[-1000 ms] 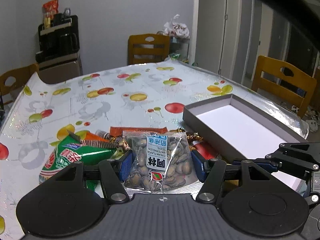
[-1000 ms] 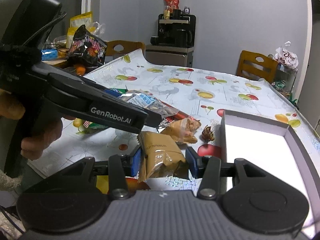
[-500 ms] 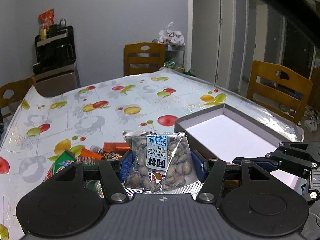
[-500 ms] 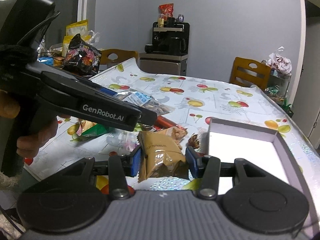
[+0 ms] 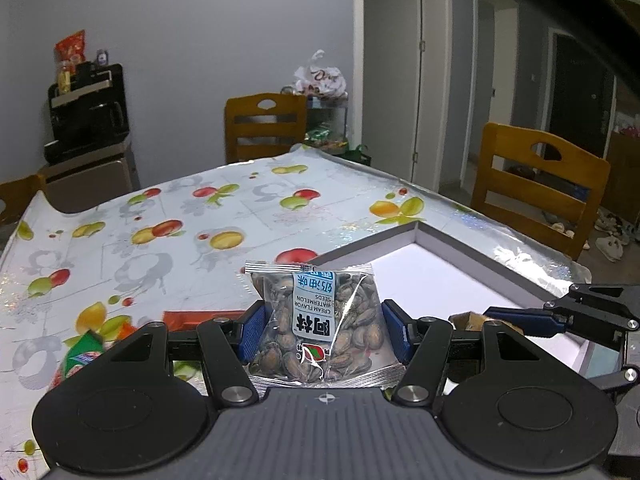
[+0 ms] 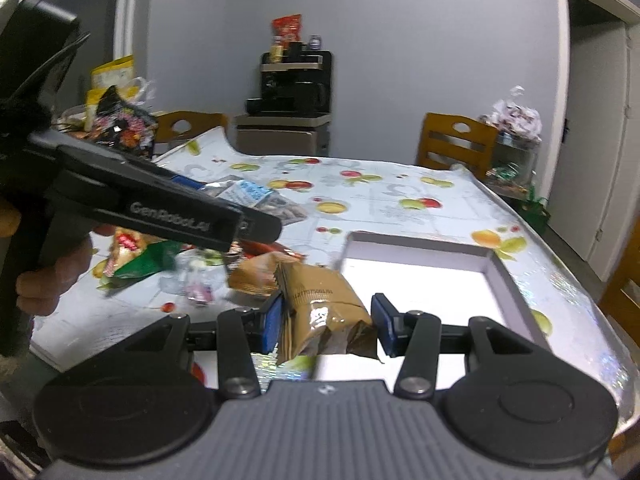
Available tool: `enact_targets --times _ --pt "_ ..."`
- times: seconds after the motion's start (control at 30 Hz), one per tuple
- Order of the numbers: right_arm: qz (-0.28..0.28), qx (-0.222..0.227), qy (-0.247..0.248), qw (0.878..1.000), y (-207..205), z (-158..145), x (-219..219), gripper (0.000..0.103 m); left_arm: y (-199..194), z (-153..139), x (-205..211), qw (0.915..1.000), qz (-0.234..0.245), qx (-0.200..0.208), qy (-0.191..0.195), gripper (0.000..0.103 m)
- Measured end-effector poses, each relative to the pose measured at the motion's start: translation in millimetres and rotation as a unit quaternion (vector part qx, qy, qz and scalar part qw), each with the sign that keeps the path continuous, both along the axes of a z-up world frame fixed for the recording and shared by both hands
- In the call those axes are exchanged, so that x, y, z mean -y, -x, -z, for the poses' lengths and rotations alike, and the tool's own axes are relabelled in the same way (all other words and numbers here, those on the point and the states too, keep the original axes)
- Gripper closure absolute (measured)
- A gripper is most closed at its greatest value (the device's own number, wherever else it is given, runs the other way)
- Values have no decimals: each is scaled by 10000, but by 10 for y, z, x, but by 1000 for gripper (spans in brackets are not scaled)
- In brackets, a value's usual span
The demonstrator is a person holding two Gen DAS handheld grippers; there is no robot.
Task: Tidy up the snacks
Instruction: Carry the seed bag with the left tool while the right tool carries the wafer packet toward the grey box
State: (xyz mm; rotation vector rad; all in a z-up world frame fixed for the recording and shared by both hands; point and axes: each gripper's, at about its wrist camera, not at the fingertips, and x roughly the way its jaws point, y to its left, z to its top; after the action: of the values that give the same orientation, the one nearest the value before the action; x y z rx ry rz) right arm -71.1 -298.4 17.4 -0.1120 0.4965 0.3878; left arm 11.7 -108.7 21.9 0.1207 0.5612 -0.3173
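My left gripper is shut on a clear packet of watermelon seeds and holds it above the table, near the left rim of the shallow grey box with a white floor. My right gripper is shut on a crumpled gold-brown snack packet and holds it just left of the box. The left gripper with the seed packet shows at the left of the right wrist view. The right gripper's arm shows at the right of the left wrist view.
More snacks lie on the fruit-print tablecloth: a green bag, a red packet and a gold packet. Wooden chairs stand around the table. A black coffee machine stands at the wall.
Both grippers have risen and moved right toward the box with their packets still held. The snack pile has slid down and left in both views.
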Motion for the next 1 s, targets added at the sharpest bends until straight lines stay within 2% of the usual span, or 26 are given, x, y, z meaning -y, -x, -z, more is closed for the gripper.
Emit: enact_targets --times 0.27,0.5,0.67,0.8,1.0 --pt "584 -62 -154 9982 -96 13 453 57 -195 24 319 9998 203 -24 -7 42" --pt "1092 -144 -212 9937 -148 31 772 57 -452 34 693 9989 401 198 -141 42" --pt "1386 -154 -118 9902 -230 97 836 57 -677 94 947 9981 476 251 -284 42" --pt "1537 -91 20 9881 -327 140 818 56 -825 186 1096 9981 520 127 -297 42" --pt "1663 -331 207 9853 -543 239 800 56 -994 354 1274 9974 644 38 -324 42"
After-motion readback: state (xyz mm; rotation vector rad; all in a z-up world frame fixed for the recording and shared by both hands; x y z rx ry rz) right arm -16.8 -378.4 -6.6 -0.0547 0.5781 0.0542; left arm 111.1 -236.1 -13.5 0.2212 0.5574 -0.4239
